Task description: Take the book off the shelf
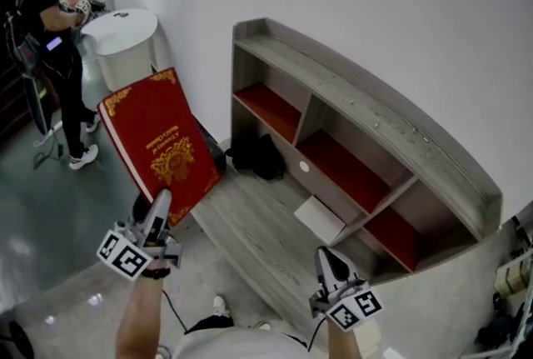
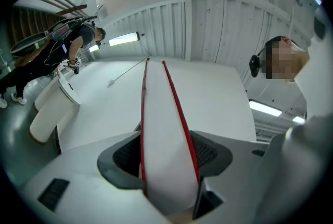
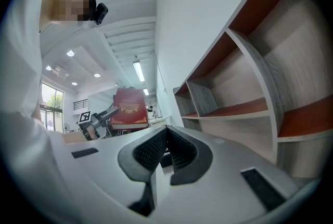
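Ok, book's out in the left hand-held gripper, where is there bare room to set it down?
The wooden ledge is bare between the black bag and the white sheet. All three red-floored compartments of the shelf look empty. Crowded: the ledge's far end beside the bag, and its middle where the sheet lies.

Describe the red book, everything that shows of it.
The red book is a closed hardcover with gold corner ornaments, a gold emblem and gold lettering on its front. The page block between the covers looks white. It is off the shelf, in the air to the shelf's left in the head view, tilted, front cover facing the camera. The left gripper is clamped on its lower end, one pad on each cover. Nothing else touches it.
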The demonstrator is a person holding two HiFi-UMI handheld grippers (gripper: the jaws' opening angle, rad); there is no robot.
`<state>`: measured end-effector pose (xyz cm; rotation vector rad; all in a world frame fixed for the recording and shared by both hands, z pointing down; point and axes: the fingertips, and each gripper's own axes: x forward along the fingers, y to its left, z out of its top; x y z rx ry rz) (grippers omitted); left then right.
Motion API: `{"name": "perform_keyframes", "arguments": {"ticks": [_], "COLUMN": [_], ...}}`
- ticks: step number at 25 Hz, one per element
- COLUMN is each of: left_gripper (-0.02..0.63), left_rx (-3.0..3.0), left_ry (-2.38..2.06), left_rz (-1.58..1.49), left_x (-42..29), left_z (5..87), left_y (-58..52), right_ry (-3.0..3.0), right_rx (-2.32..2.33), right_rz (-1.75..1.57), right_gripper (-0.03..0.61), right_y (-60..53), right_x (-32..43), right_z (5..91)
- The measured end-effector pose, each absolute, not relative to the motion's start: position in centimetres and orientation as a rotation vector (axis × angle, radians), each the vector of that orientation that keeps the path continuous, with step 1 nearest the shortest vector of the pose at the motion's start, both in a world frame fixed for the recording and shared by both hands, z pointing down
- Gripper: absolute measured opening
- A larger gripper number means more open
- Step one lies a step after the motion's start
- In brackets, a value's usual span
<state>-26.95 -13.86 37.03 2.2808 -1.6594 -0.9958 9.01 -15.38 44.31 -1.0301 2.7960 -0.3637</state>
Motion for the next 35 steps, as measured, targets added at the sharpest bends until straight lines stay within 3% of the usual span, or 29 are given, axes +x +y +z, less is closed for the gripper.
{"name": "perform_keyframes", "arguments": {"ticks": [20,35], "left_gripper": [0.259,0.259], "left_rx": [2.243,2.293], "left_ry": [-1.963,-1.911], "left_rz": [-0.609,-0.743], "left_x": [-28.9,-29.2], "left_z": [42.2,40.4], "left_y": [-4.5,-8.3], "right_ry": [2.827,2.837], "right_rx": [-1.136,-1.17], "right_rz": [-0.311,-0.294], "right_gripper": [0.023,0.023], "right_y": [-17.3,-18.2], "right_x": [9.0,8.4], "right_z": [43.5,43.3]}}
